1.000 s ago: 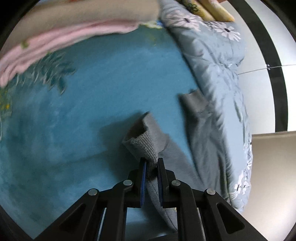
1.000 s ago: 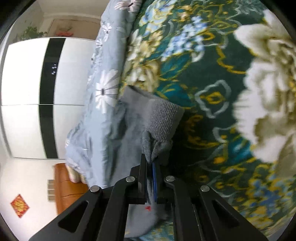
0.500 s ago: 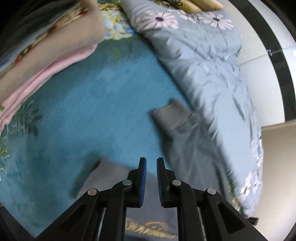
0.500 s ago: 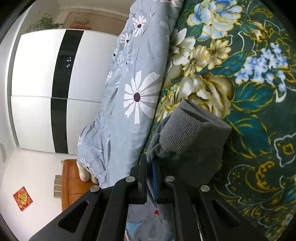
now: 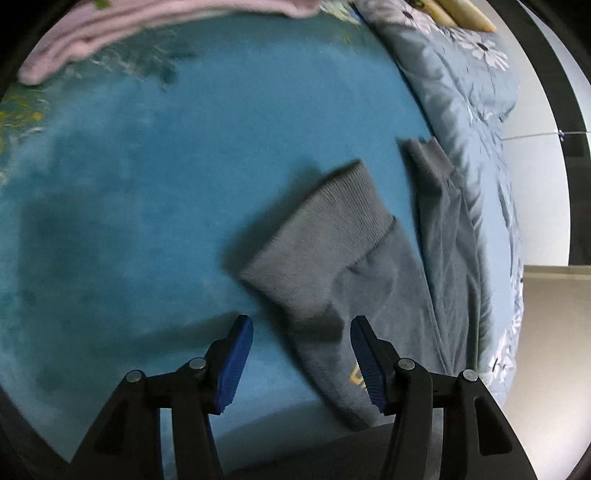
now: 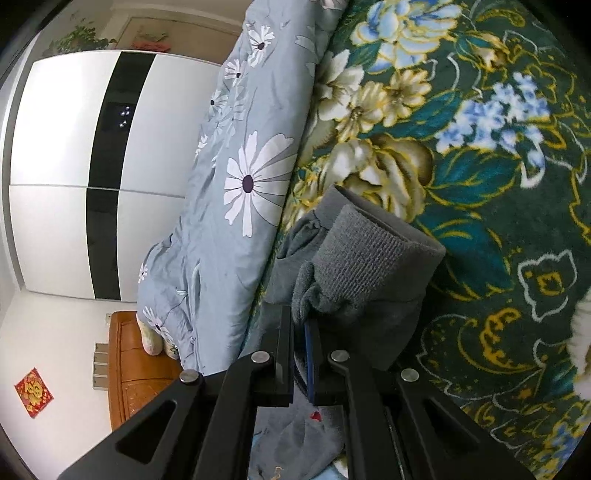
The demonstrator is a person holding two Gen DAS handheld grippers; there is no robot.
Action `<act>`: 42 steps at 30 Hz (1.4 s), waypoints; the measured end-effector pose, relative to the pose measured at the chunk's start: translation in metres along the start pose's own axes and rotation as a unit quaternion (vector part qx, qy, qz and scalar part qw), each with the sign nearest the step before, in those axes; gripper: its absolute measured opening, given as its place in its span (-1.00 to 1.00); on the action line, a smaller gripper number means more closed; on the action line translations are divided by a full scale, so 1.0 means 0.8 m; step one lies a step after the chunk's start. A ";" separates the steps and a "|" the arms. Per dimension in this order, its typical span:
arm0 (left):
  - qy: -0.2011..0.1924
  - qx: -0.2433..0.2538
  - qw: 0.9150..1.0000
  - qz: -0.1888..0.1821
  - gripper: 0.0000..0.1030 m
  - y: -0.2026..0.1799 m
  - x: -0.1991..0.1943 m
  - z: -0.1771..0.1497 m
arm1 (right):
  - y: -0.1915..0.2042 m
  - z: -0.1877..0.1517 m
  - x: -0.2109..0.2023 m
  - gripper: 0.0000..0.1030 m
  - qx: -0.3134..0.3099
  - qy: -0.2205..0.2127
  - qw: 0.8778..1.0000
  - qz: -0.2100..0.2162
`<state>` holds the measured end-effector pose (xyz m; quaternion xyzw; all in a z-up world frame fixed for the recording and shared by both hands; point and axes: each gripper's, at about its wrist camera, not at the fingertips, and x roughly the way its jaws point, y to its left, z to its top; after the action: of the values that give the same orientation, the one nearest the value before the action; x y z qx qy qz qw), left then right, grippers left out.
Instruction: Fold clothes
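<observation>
In the left wrist view a grey sweatshirt sleeve (image 5: 369,295) lies on the blue blanket (image 5: 166,184), its ribbed cuff (image 5: 321,236) pointing away from me. My left gripper (image 5: 301,332) is opening. Its blue pads (image 5: 236,354) stand wide on either side of the sleeve without pressing on it. A second grey cuff (image 5: 428,155) lies farther off by the duvet. In the right wrist view my right gripper (image 6: 301,325) is shut on a bunched fold of the other grey ribbed cuff (image 6: 369,258), held just above the floral blanket (image 6: 498,221).
A light blue daisy-print duvet (image 6: 229,206) runs along the bed's edge (image 5: 480,147). Folded pink clothes (image 5: 92,33) lie at the far side of the blue blanket. Past the bed stand a white and black wardrobe (image 6: 74,147) and a wooden nightstand (image 6: 136,369).
My left gripper has let go of the grey cuff and its jaws have spread wide; the sleeve now lies flat on the blue blanket. My right gripper has carried its cuff towards the daisy duvet.
</observation>
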<state>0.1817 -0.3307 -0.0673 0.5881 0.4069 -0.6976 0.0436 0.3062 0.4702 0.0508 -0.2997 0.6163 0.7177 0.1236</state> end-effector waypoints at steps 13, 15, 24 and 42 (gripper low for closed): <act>0.048 -0.027 0.994 -0.096 -0.77 -0.054 -0.015 0.053 | 0.002 0.010 -0.001 -0.90 0.017 -0.002 1.000 0.011; 0.051 -0.028 0.993 -0.105 -0.77 -0.089 -0.022 0.079 | 0.014 0.019 0.001 -0.91 0.016 -0.005 0.999 0.032; 0.063 0.015 0.998 0.000 -0.76 -0.258 0.046 0.190 | 0.088 0.074 0.068 -0.91 0.002 -0.009 0.999 0.041; -0.024 0.064 0.994 -0.087 0.05 -0.258 0.060 0.223 | 0.076 0.089 0.128 -0.43 0.003 -0.005 1.000 -0.014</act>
<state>-0.0844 -0.2835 -0.0057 0.5355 0.4100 -0.7370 -0.0450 0.1724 0.5065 0.0450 -0.3044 0.6136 0.7153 0.1382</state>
